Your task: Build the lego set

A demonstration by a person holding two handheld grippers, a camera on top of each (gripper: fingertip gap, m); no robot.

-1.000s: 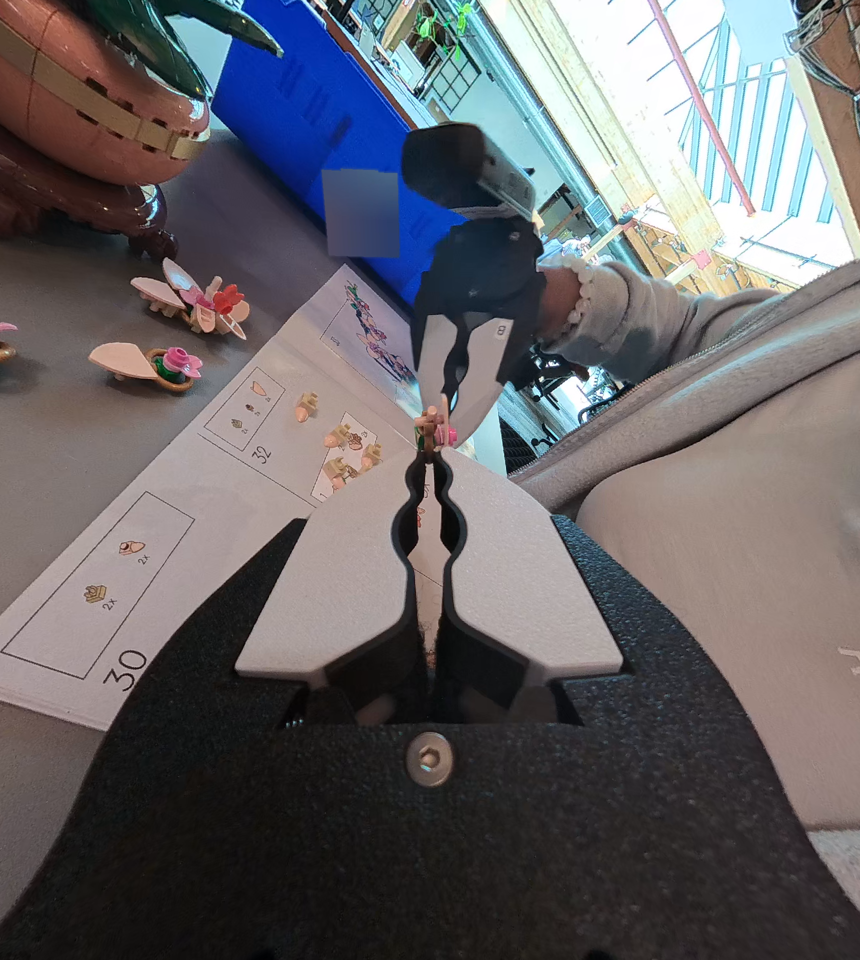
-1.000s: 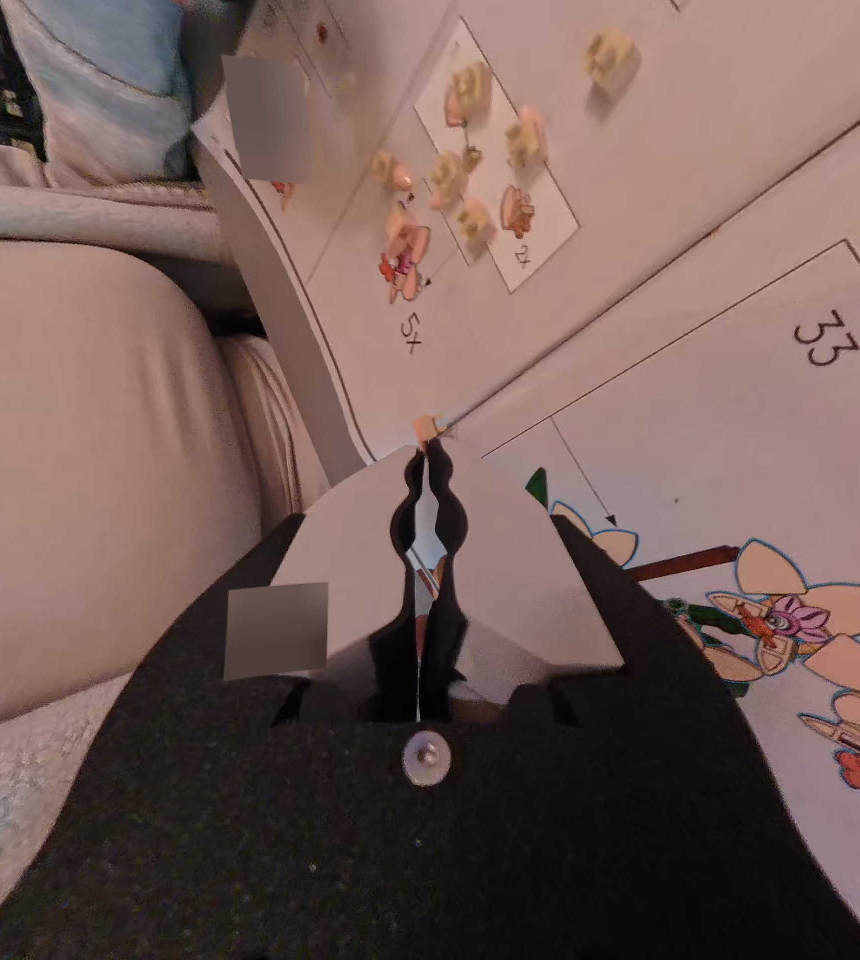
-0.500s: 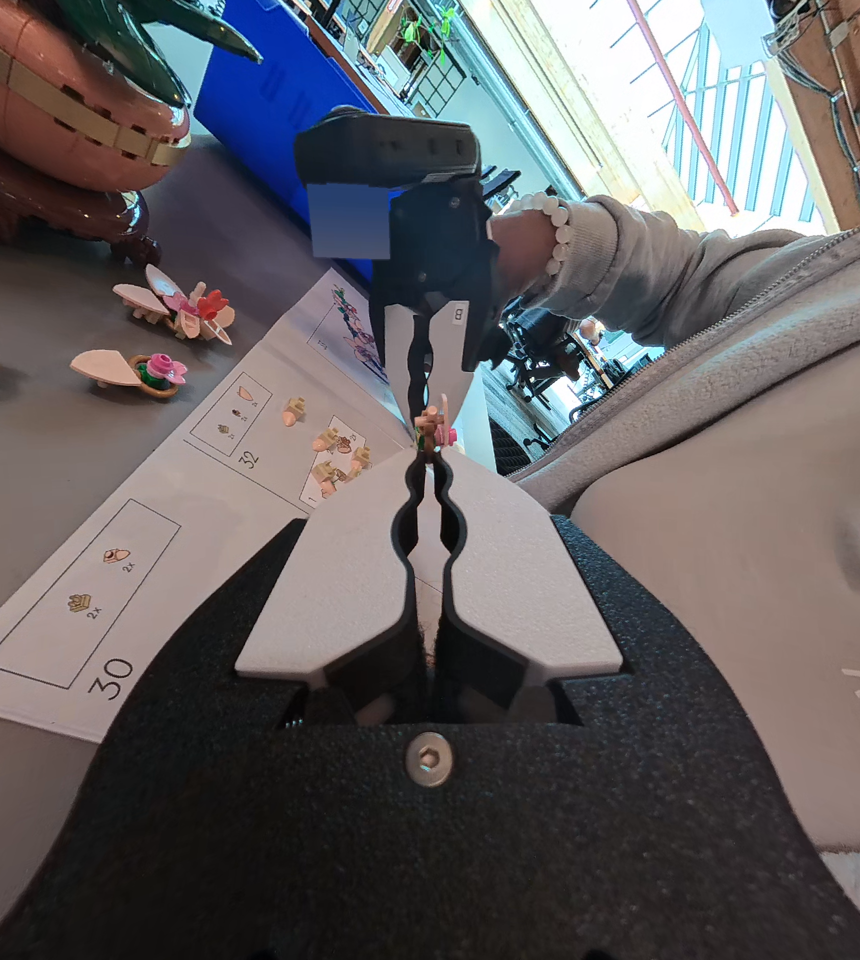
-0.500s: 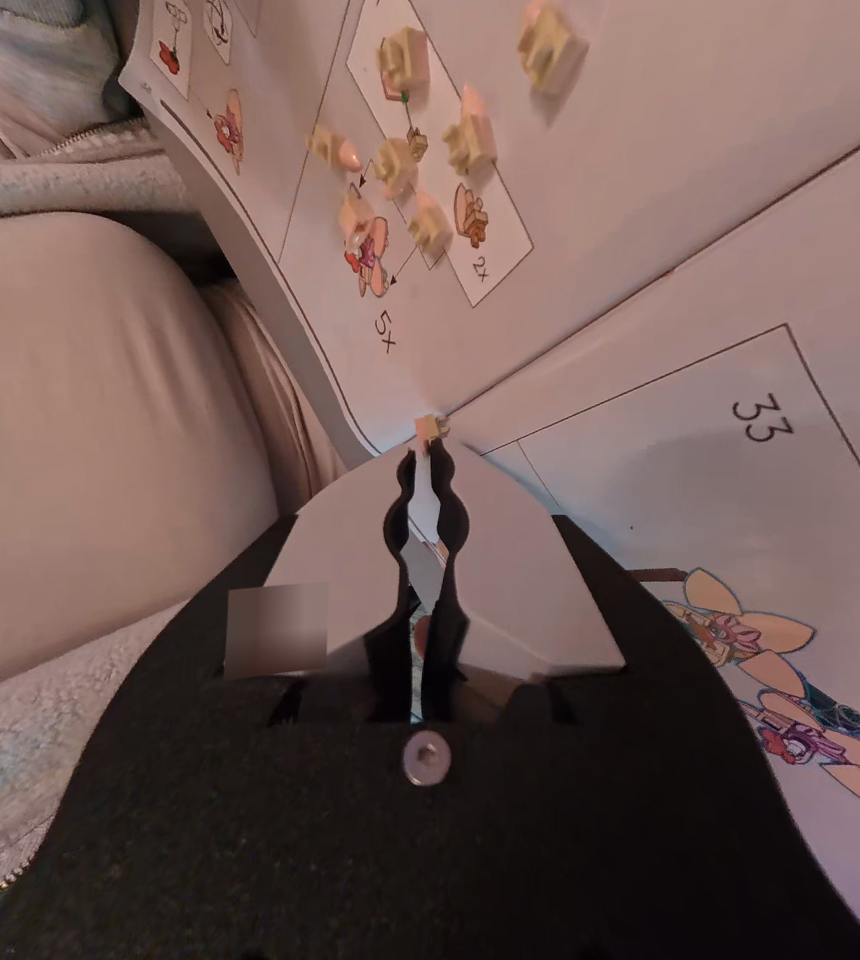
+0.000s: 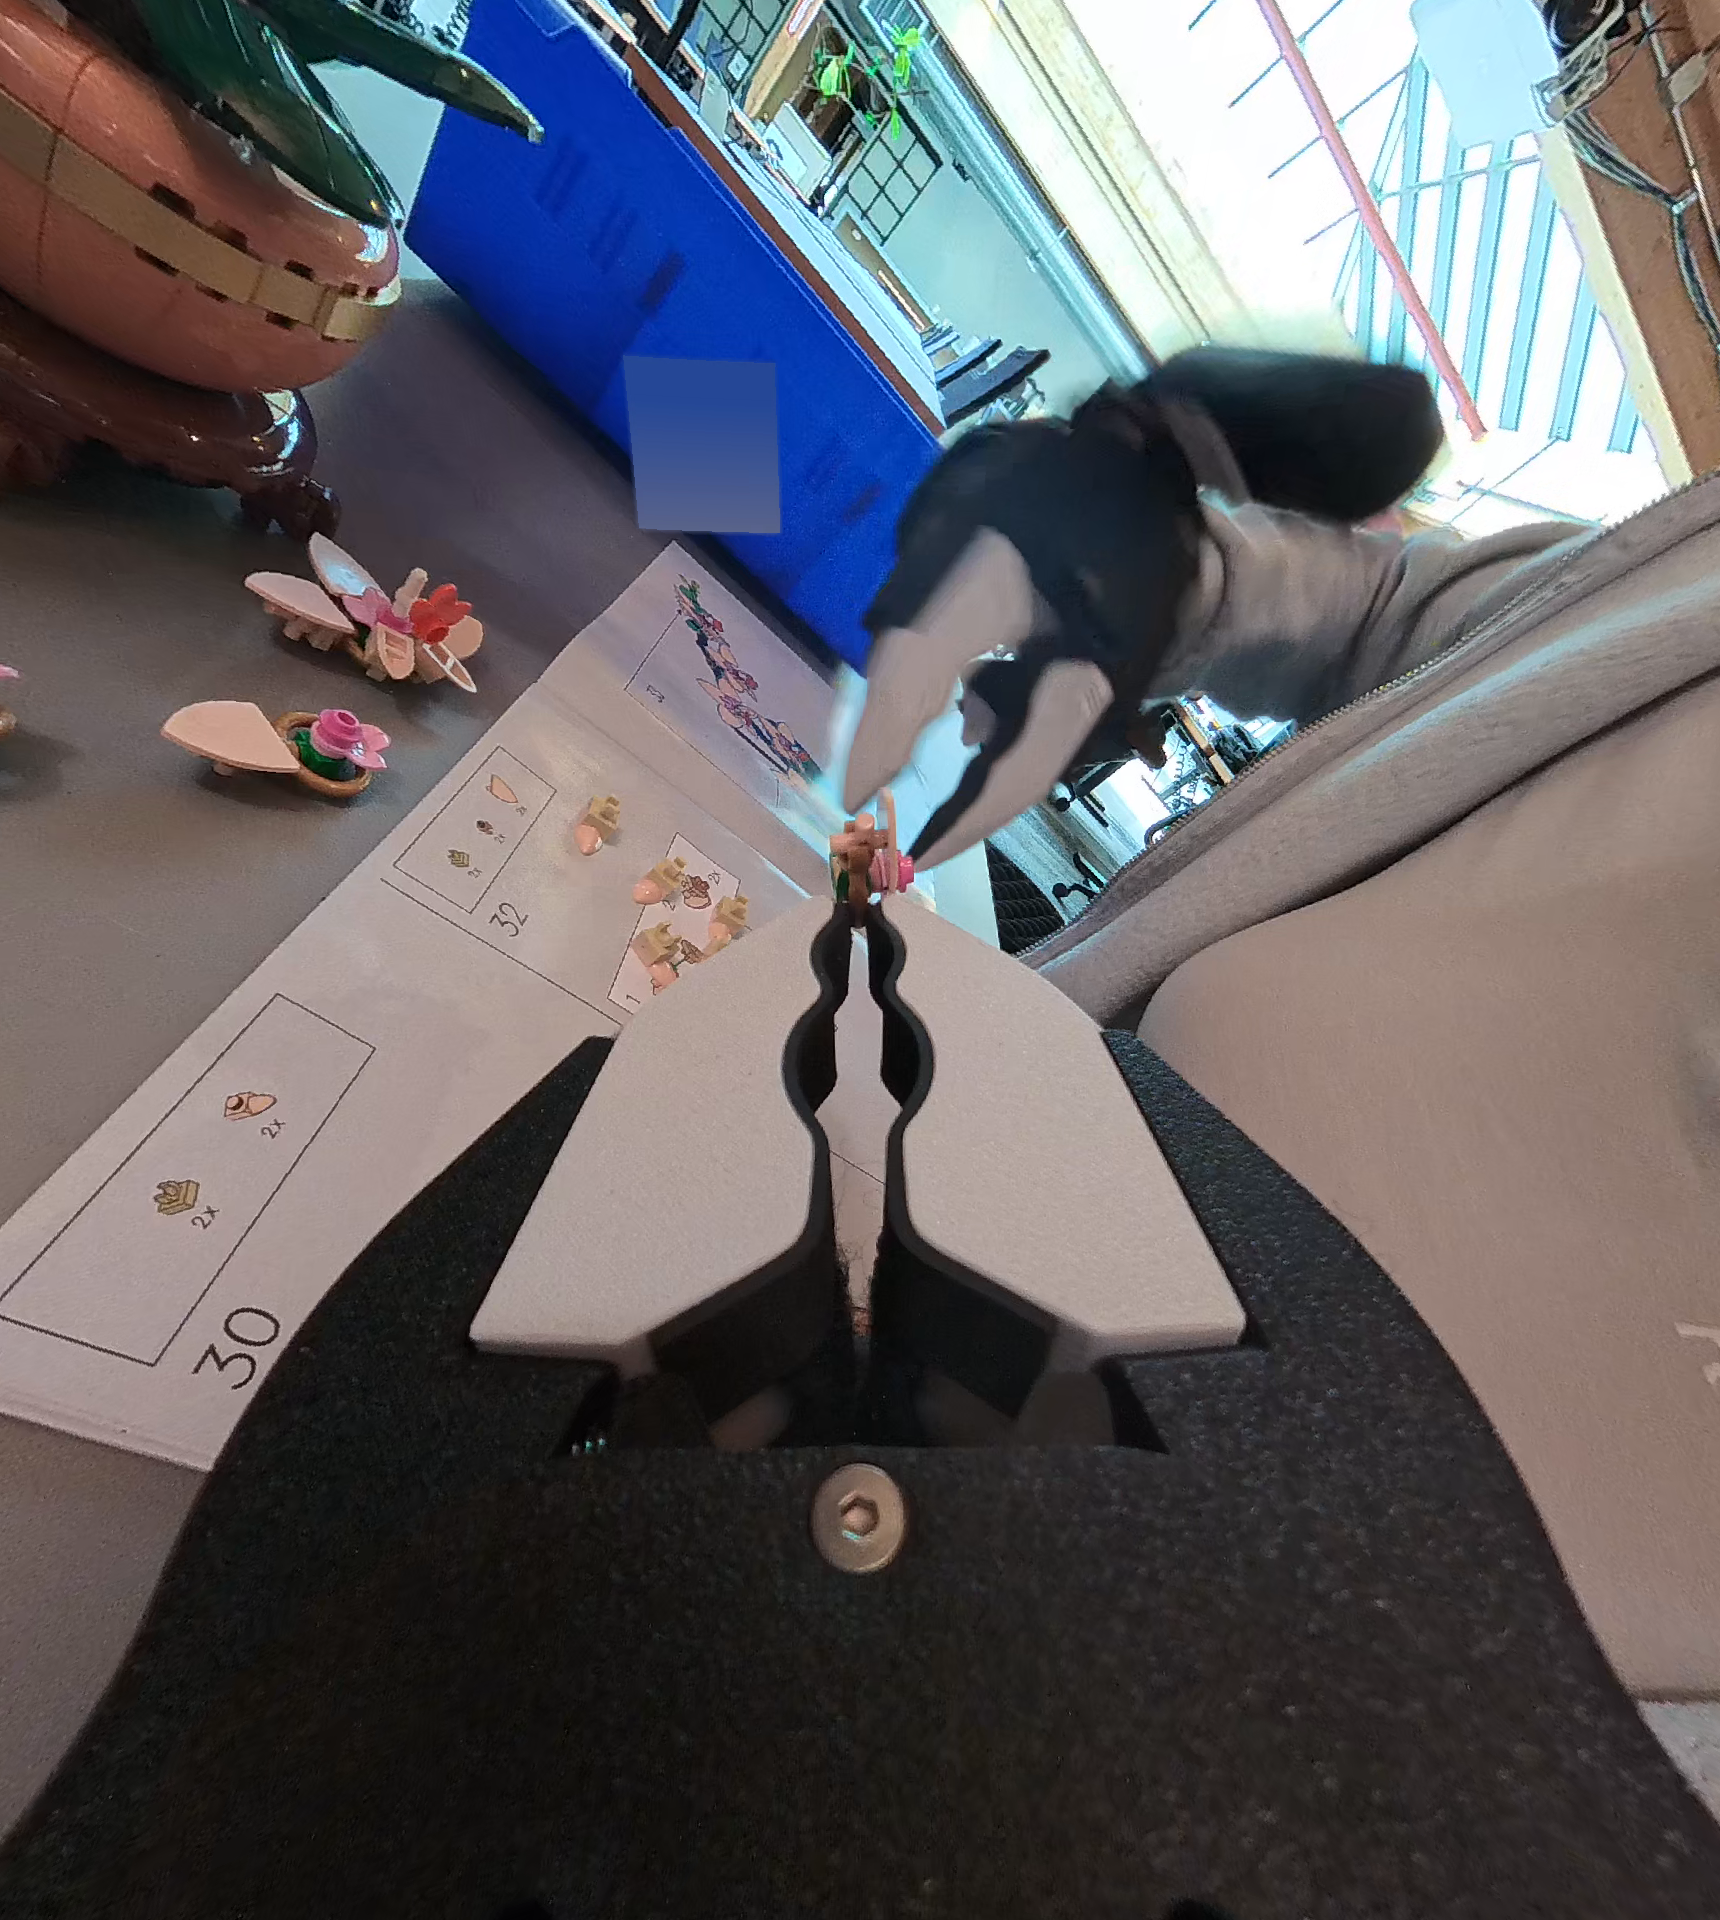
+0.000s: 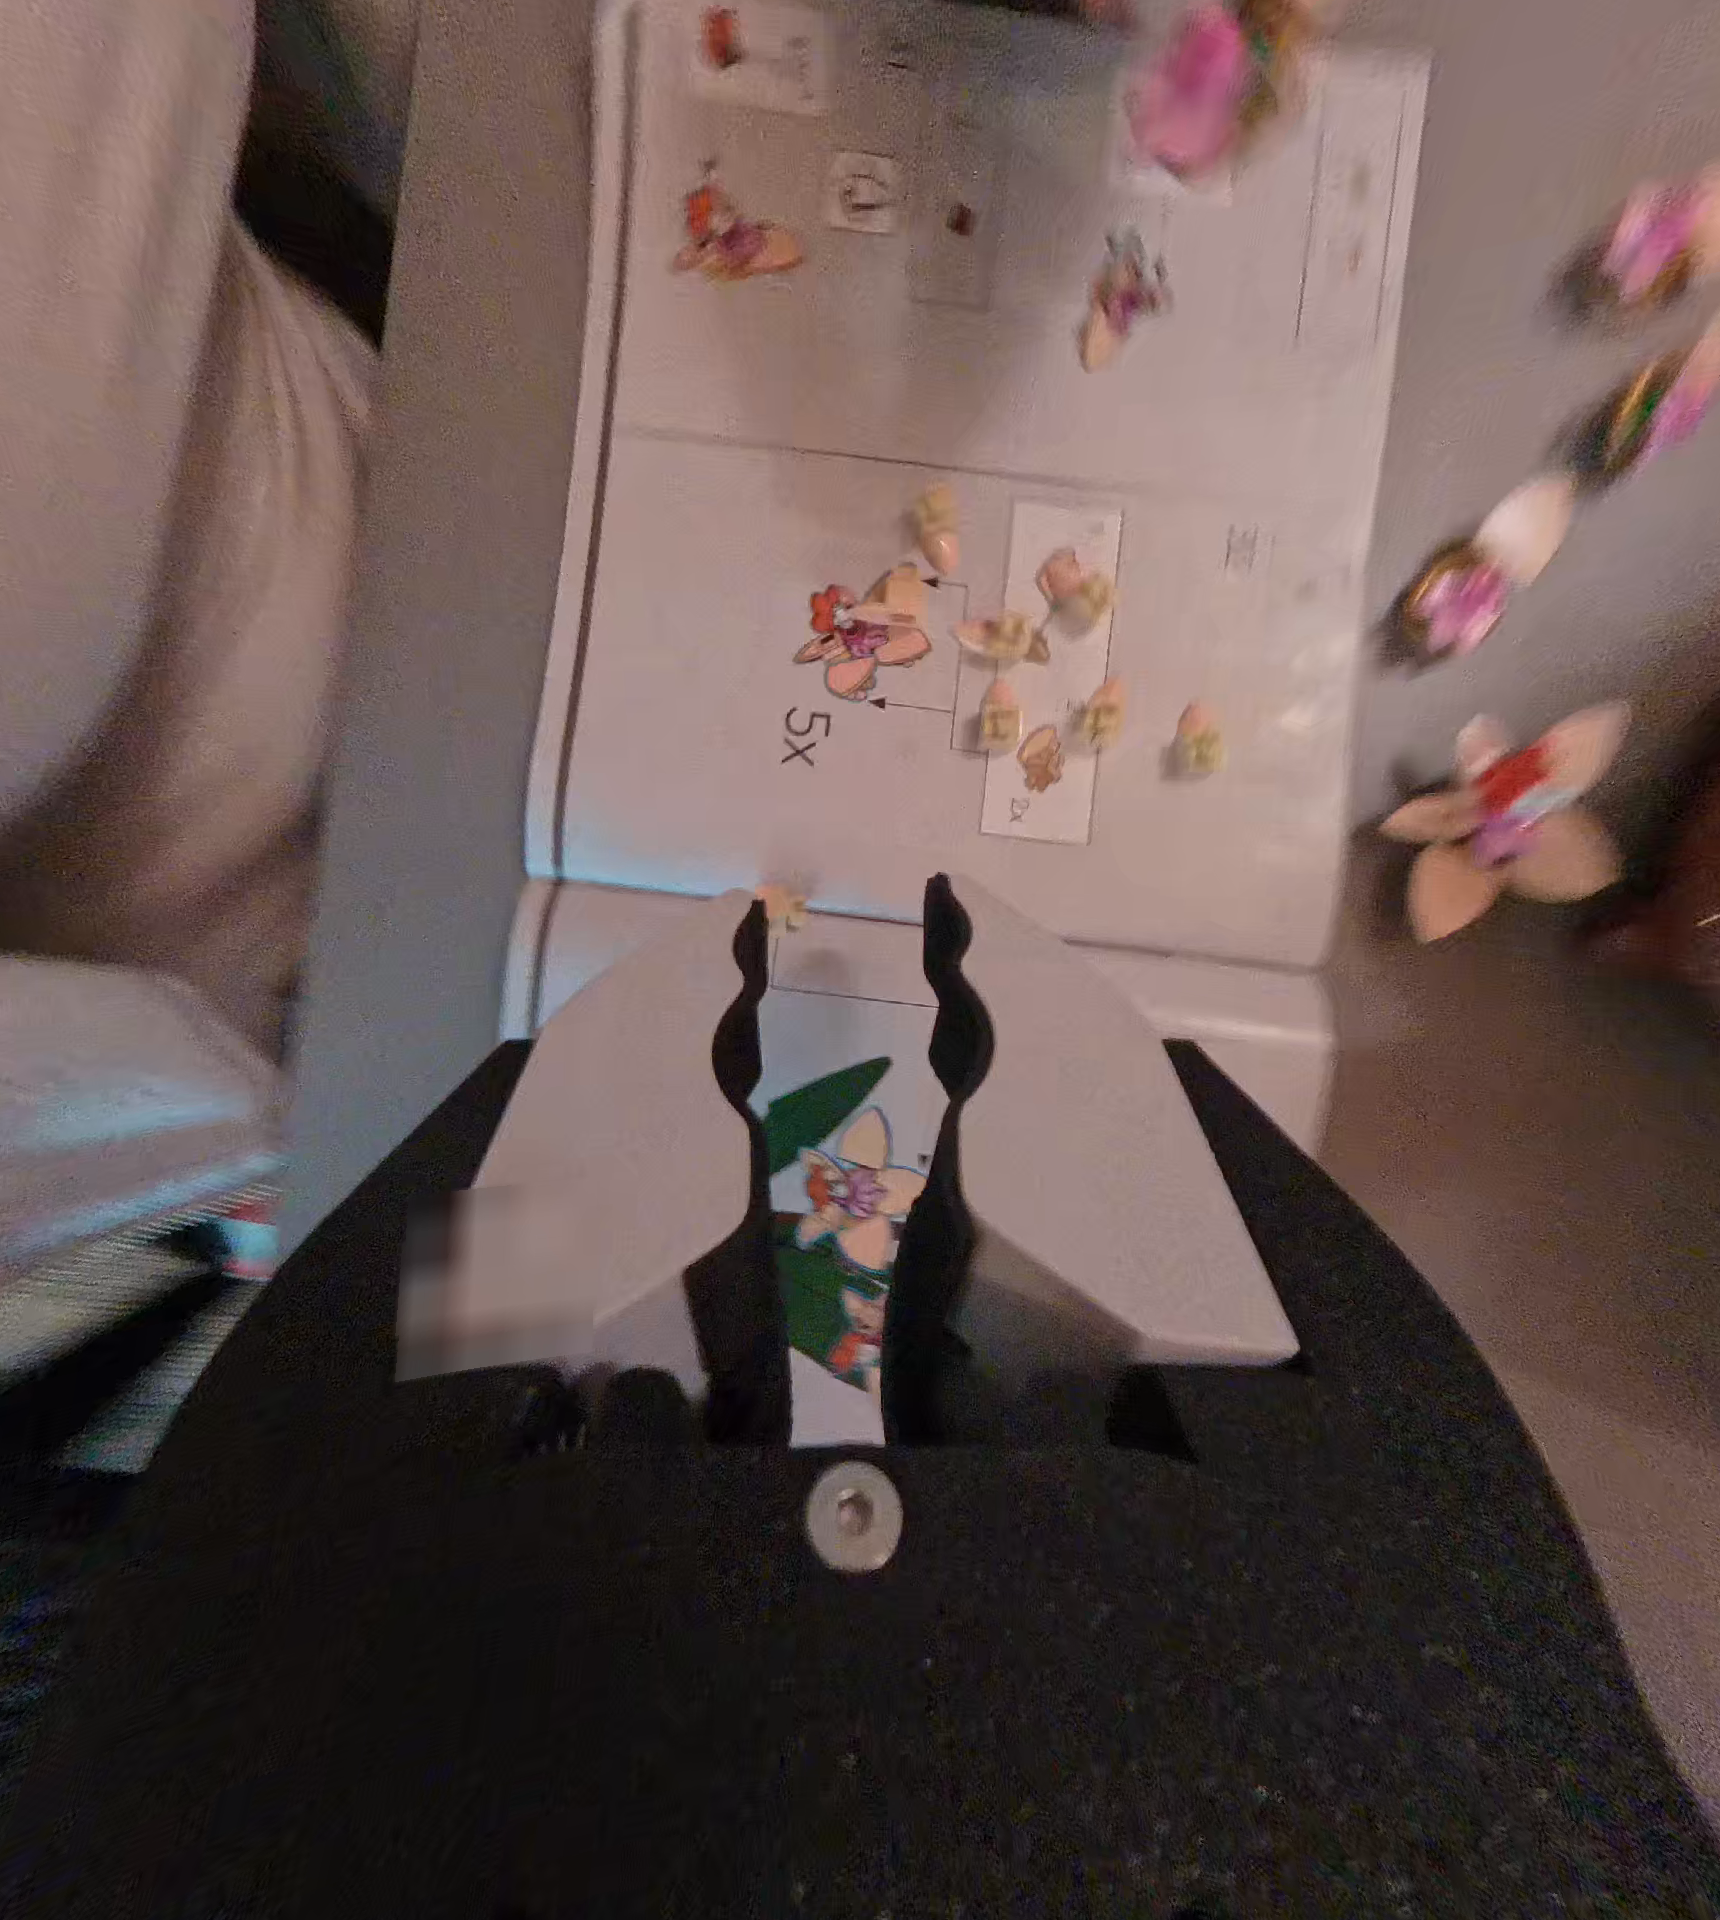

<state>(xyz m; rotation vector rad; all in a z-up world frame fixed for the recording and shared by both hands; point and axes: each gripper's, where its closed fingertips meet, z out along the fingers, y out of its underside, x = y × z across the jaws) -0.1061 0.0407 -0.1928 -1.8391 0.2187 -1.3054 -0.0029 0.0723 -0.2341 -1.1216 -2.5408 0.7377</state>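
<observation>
While the left tongs [image 5: 861,909] stay out of the blur, their two pads are clenched on a small flower stem piece [image 5: 864,852], brown with a green bit low down and a pink blossom to one side, which stands up just past the tips. Just beyond it the right tongs [image 5: 923,821] hover, motion-blurred, with their fingers spread apart, one tip right beside the pink blossom; whether it touches cannot be told. From their own camera the right tongs [image 6: 851,899] stand released, with printed paper showing through the gap, and a tiny tan piece [image 6: 783,904] sits at the tip of one finger [image 6: 754,920] with the other finger well clear of it.

Under both lies an open instruction booklet [image 5: 212,1195] on the grey bench [image 5: 56,914]. Several small tan and peach pieces [image 5: 664,883] are scattered on its page, near the left tongs. Farther off on the bench rest a partly built flower with one petal [image 5: 279,740] and a fuller flower with a red centre [image 5: 373,623]. Behind them stands a pink rounded pot with a tan band [image 5: 129,239], and beyond it a blue cabinet [image 5: 627,239]. A person's grey sleeve [image 5: 1355,623] reaches in behind the right tongs.
</observation>
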